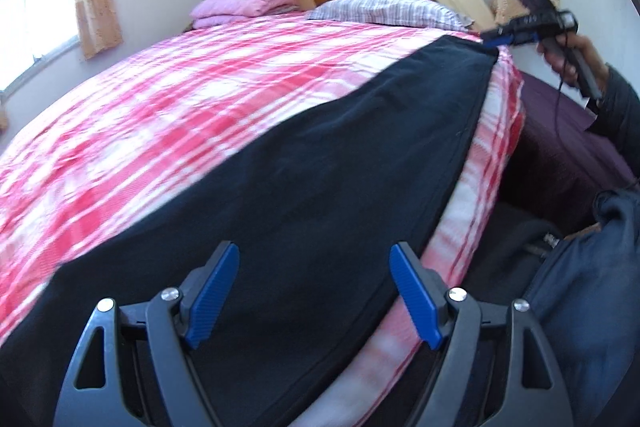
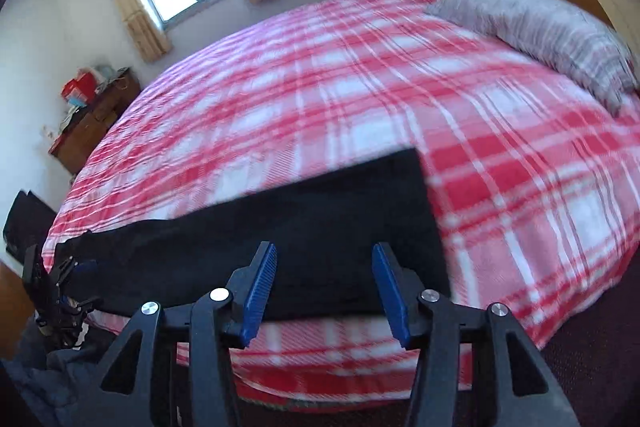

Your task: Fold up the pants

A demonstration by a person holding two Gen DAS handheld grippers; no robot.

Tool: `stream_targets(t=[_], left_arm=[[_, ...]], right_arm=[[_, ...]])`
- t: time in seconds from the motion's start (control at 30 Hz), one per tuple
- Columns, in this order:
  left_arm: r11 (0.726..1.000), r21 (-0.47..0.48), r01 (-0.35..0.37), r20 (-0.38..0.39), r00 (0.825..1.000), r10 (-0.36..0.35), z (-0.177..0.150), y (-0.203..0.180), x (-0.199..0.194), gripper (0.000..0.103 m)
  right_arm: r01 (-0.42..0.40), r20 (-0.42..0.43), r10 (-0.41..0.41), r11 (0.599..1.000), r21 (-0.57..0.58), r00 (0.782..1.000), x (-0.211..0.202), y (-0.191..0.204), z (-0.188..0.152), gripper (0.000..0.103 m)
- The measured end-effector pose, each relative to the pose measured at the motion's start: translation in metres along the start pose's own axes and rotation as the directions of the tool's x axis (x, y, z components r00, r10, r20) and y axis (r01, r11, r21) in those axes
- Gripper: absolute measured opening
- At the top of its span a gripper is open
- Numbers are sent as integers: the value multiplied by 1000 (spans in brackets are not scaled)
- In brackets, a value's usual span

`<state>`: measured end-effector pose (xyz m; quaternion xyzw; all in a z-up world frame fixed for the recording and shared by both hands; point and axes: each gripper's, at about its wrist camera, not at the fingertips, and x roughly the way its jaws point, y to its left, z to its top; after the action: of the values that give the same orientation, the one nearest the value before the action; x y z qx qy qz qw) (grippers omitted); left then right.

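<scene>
Since both our grippers sit with fingers spread and nothing between them, left gripper (image 1: 314, 293) and right gripper (image 2: 324, 293) should each bite the pants' (image 1: 320, 163) near hem squarely before lifting together. They lie flat along the bed's (image 1: 160, 115) near edge. Only the right view shows their squared far end; only the left shows the other gripper at that corner.
</scene>
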<state>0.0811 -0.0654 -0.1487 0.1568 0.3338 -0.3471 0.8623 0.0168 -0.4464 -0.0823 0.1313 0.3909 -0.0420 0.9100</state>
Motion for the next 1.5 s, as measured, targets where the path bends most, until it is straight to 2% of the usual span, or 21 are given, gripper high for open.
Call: stream_targets(t=[0.1,0.23,0.37,0.43,0.47,0.5,0.6,0.67,0.73,0.87,0.9,1.07,1.17,1.2,1.23,1.3,1.33,1.4,1.5], left_arm=[[995,-48,-84,0,996,85,-15,27,-18,81],[973,-160,-167,-5,986,169,-39,64,-36,82],[952,-234,-200,-10,979,203,-60,82,-40,82],[946,-262,-190,-10,981,194,-66,85,-36,82],[946,-270,-181,-12,983,185,-67,84,-33,82],[948,-270,-170,-14,985,173,-68,83,-30,82],[955,-246,-166,-4,985,171,-72,75,-28,92],[954,-264,-140,-2,989,145,-75,72,-27,100],[956,-257,-139,0,990,144,-76,69,-26,100],[959,-251,-129,0,991,133,-77,69,-27,100],[958,-259,-121,4,992,126,-78,70,-28,100],[961,-258,-102,5,994,107,-80,72,-30,100],[961,-258,-96,7,995,102,-81,73,-30,101],[963,-254,-96,4,995,100,-81,73,-30,101],[963,-249,-97,2,995,101,-81,73,-30,101],[965,-242,-100,1,995,103,-83,70,-32,101],[966,-240,-101,1,995,104,-83,70,-32,101],[967,-234,-102,2,994,105,-84,70,-32,101],[969,-224,-104,1,994,107,-86,69,-31,101]], right_arm=[[-92,-4,92,992,-91,996,15,54,29,52],[-226,-86,212,950,-214,973,62,147,63,52],[-331,-219,277,904,-272,936,128,229,89,52],[-389,-297,305,877,-283,905,160,271,95,52],[-389,-291,307,874,-290,906,172,288,95,52],[-416,-323,323,865,-281,890,186,307,95,52],[-503,-420,391,841,-197,819,231,351,94,52],[-526,-467,405,835,-162,786,259,378,89,52],[-525,-502,399,841,-133,767,282,399,81,52],[-542,-570,425,839,-44,703,314,422,68,48],[-552,-584,440,834,-18,683,318,426,64,46],[-559,-625,479,825,81,617,331,430,50,29],[-569,-634,506,813,125,585,333,429,47,24],[-574,-633,515,808,134,577,333,429,46,19],[-579,-630,516,806,127,580,332,429,45,17],[-584,-613,512,806,99,602,327,432,44,6],[-589,-605,513,804,88,609,322,431,45,6],[-601,-565,516,798,44,644,310,435,49,5],[-618,-506,526,786,-19,684,291,443,59,4]])
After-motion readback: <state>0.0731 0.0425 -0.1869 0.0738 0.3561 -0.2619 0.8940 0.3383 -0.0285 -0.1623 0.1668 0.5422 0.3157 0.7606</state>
